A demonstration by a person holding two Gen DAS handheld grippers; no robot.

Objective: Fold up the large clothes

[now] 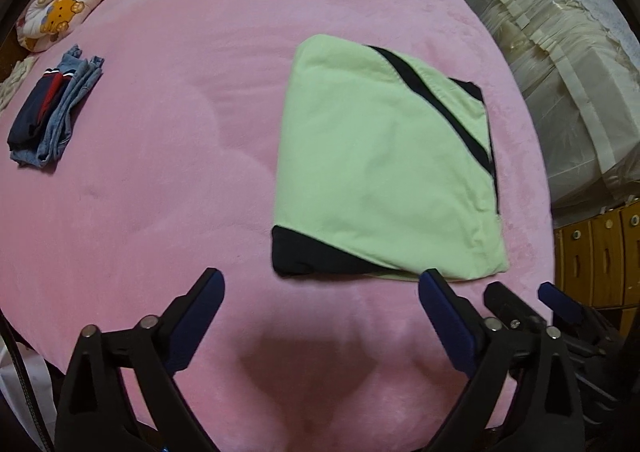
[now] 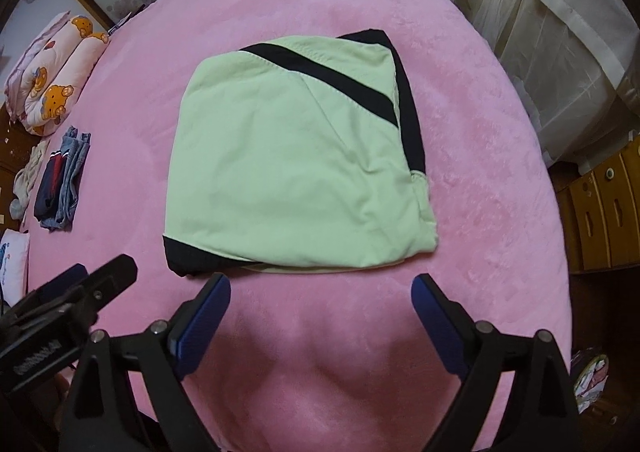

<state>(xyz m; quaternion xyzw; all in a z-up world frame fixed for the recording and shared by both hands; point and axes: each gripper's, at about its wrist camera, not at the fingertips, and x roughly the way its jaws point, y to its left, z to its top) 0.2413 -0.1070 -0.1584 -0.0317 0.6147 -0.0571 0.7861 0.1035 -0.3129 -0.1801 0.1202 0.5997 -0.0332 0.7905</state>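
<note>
Two grippers, left gripper (image 1: 322,280) and right gripper (image 2: 322,286), are hovering with jaws wide and empty below centre frame, the folded green garment (image 2: 288,160) lying released on the pink bed (image 2: 500,212), apparently finished.

Left gripper (image 1: 322,284) and right gripper (image 2: 322,288) (side by side): jaws wide, empty.

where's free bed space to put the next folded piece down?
Widest bare patch: pink plush blanket between the folded light-green garment with black trim and the small pile of folded denim and navy clothes. More room beyond the garment toward the far edge, and a strip between it and both open grippers. Crowded: far-left edge, by the pile and bear-print pillows.
</note>
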